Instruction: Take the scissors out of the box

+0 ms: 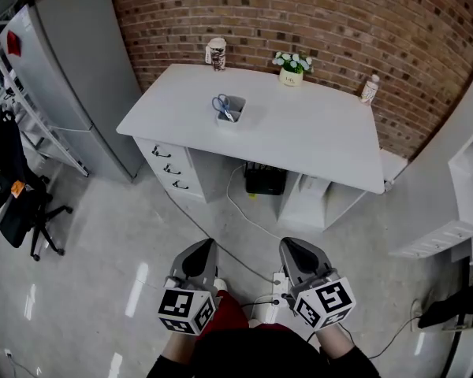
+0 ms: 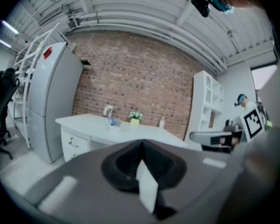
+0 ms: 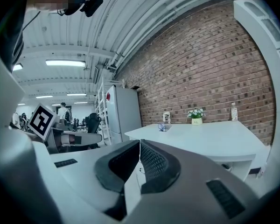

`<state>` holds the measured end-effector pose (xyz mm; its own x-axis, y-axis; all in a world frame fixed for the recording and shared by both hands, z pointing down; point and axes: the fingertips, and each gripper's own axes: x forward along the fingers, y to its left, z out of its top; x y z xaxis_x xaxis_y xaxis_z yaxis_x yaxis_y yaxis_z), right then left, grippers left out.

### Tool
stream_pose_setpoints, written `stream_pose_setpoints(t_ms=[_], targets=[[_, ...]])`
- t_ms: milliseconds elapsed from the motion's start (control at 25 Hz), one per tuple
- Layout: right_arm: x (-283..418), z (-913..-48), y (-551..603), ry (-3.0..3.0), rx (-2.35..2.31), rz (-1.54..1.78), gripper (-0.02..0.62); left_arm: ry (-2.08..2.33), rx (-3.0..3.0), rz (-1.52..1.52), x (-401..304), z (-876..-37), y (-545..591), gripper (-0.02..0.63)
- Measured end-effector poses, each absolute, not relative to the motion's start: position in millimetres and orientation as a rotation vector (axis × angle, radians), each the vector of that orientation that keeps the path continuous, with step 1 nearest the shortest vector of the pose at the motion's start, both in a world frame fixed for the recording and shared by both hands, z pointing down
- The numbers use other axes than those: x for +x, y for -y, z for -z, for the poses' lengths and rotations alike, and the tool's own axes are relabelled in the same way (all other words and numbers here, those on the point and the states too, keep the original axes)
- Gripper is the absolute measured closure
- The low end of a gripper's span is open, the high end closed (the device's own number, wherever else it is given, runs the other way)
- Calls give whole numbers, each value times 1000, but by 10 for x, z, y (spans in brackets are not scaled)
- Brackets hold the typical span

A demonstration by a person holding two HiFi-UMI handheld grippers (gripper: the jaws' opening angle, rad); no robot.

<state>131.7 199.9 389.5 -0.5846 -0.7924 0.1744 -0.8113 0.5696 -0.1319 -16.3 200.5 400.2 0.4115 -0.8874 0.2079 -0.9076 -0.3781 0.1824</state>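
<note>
Blue-handled scissors (image 1: 222, 106) stand in a small white box (image 1: 233, 112) on the white desk (image 1: 299, 132), left of its middle. The same scissors (image 3: 164, 126) show far off in the right gripper view, and as a blue spot (image 2: 113, 121) in the left gripper view. My left gripper (image 1: 202, 252) and right gripper (image 1: 292, 250) hang side by side over the floor, well short of the desk. Both point toward the desk, jaws together and holding nothing.
A paper cup (image 1: 216, 53), a small flower pot (image 1: 291, 69) and a bottle (image 1: 369, 90) stand along the desk's back edge by the brick wall. A grey fridge (image 1: 79, 77) stands left of the desk, an office chair (image 1: 20, 203) farther left. White shelving (image 1: 465, 195) is on the right. Cables (image 1: 244, 219) cross the floor.
</note>
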Motion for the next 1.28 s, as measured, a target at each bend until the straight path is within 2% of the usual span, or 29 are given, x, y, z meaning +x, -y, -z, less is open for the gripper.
stream_pose_setpoints(t_ms=[1280], targets=[[505,-4036,-833,2603,1472,-344,586,1428,2469,-153,-893,-4162,-732,603]])
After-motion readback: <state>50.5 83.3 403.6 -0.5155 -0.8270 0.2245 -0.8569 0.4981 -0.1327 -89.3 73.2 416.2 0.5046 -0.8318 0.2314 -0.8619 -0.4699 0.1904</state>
